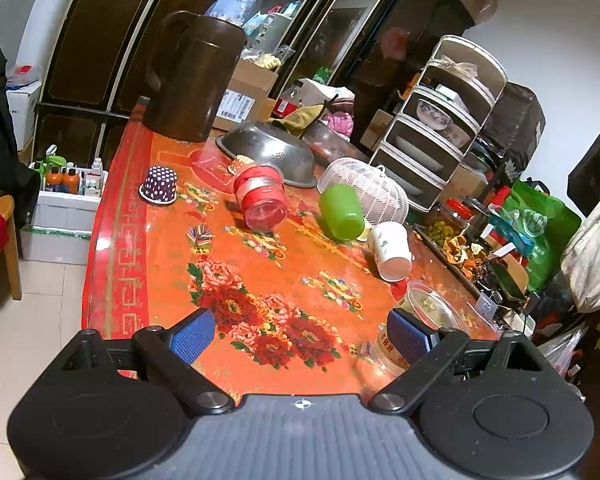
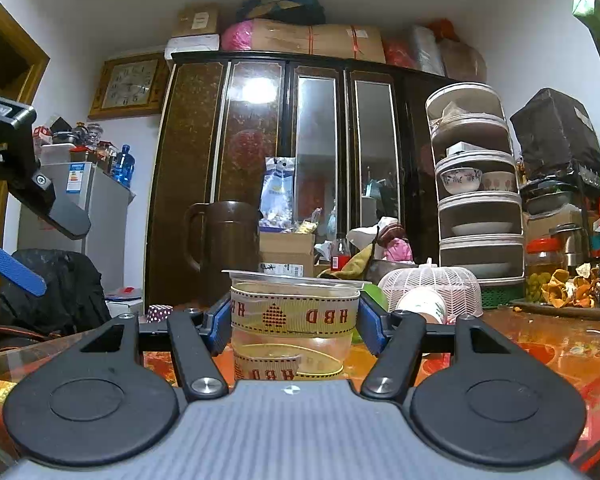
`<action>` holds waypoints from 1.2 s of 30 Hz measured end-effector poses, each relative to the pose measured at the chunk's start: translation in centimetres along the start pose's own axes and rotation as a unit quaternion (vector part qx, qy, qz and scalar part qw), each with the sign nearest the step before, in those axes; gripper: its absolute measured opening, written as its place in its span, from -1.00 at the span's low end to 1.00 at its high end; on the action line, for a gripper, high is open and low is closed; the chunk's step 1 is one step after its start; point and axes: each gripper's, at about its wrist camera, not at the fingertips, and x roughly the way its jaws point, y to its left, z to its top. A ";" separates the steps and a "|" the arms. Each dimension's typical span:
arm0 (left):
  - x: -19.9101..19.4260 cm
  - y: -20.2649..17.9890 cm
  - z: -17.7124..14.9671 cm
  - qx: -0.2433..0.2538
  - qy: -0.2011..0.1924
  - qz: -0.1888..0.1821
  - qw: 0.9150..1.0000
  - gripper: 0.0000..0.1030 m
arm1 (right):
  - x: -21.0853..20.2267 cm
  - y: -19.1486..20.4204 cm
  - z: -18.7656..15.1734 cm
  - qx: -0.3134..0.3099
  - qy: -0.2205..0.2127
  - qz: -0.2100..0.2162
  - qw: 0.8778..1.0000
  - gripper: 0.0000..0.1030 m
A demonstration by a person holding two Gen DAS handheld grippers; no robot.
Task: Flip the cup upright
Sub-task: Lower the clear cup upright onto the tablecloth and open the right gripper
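Red floral table (image 1: 172,264), glass-topped, crowded toward the far side. Tall brown jug (image 1: 192,76) at the back edge, contents hidden. Steel colander (image 1: 268,152) lying mouth-down, white mesh food cover (image 1: 364,192) just beside it.

Right gripper (image 2: 294,322) low at the near edge, narrowed around the clear cup (image 2: 296,300) with the HBD ribbon, blue pads (image 2: 220,320) pressed on both sides below the rim. Long axis vertical, rim on top, base at or just above the glass; cannot tell which, only a mirrored ribbon underneath. Looks empty. Judged: flip on this one essentially done, release left.

Left gripper (image 1: 300,336) spread wide, holding nothing, hovering over the near part of the table, clear cup just off its right finger.

Further cups beyond, well apart from both claws:
- red jar (image 1: 260,200) on its side, base toward the camera
- green cup (image 1: 340,212) tipped over, resting against the mesh cover
- white paper cup (image 1: 390,252) on its side, mouth toward the near edge, nearest to the right gripper
- purple dotted cup (image 1: 160,186) mouth-down, far left, nearer the left gripper

Nothing seen inside any of these.
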 end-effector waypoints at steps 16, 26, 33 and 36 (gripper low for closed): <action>1.0 -0.1 -0.5 0.008 0.010 0.015 1.000 0.84 | 0.7 0.4 -0.9 -0.007 0.012 0.022 1.000 0.26; 1.3 -0.3 -0.7 0.013 0.019 0.019 1.000 0.84 | 0.7 0.2 -0.8 0.002 0.028 0.030 0.999 0.38; 1.2 -0.2 -0.8 0.012 0.011 0.022 1.000 0.84 | 1.1 0.0 -0.2 0.021 0.063 0.043 0.997 0.68; 0.9 -0.4 -1.0 0.023 -0.006 0.025 0.999 0.84 | 0.8 -0.3 0.5 0.028 0.088 0.054 0.994 0.97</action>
